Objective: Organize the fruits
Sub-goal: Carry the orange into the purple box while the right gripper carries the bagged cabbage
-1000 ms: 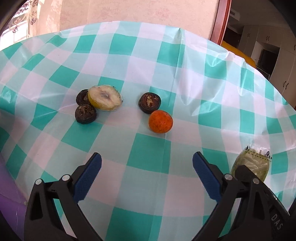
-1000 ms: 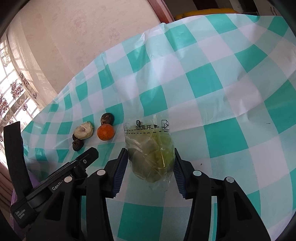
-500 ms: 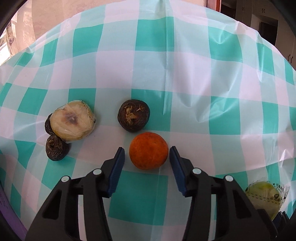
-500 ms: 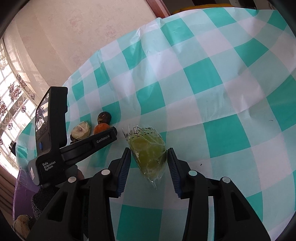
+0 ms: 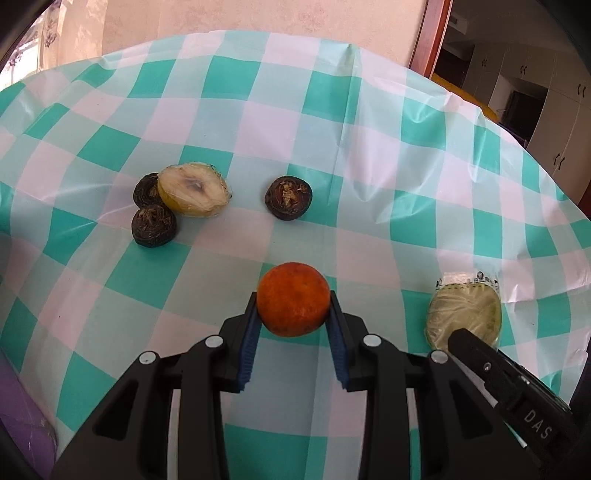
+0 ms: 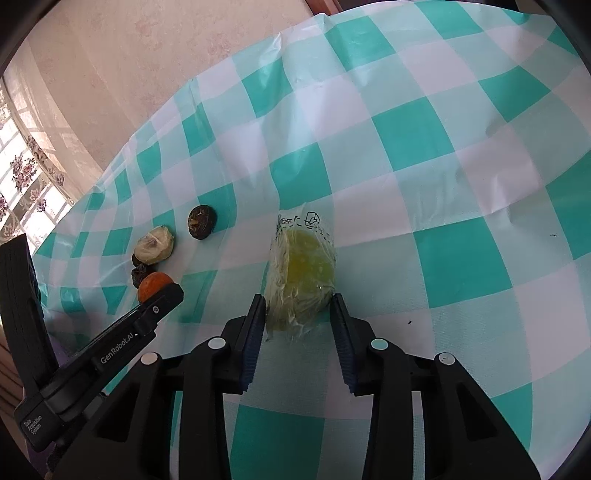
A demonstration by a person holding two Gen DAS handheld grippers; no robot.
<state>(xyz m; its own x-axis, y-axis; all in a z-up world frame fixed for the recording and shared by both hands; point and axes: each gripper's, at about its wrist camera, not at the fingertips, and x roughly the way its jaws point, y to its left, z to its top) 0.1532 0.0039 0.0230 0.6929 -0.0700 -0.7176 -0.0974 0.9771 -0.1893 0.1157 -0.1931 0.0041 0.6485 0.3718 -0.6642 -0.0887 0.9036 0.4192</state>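
My left gripper (image 5: 293, 317) is shut on an orange fruit (image 5: 293, 304) and holds it above the checked tablecloth (image 5: 332, 147). My right gripper (image 6: 298, 314) is shut on a green fruit wrapped in clear plastic (image 6: 301, 273), which also shows in the left wrist view (image 5: 463, 314). A cut pale fruit half (image 5: 194, 194) lies at the left with two dark wrinkled fruits (image 5: 154, 225) against it. A third dark fruit (image 5: 288, 197) lies apart, to its right. The left gripper with the orange fruit (image 6: 153, 284) shows in the right wrist view.
The teal and white checked cloth (image 6: 406, 129) covers the whole round table. A pink wall (image 5: 258, 18) stands behind it. A doorway and cabinets (image 5: 535, 103) are at the far right. A window (image 6: 22, 177) is at the left.
My left gripper has closed on the orange fruit and lifted it back from the dark fruit. My right gripper has closed on the wrapped green fruit.
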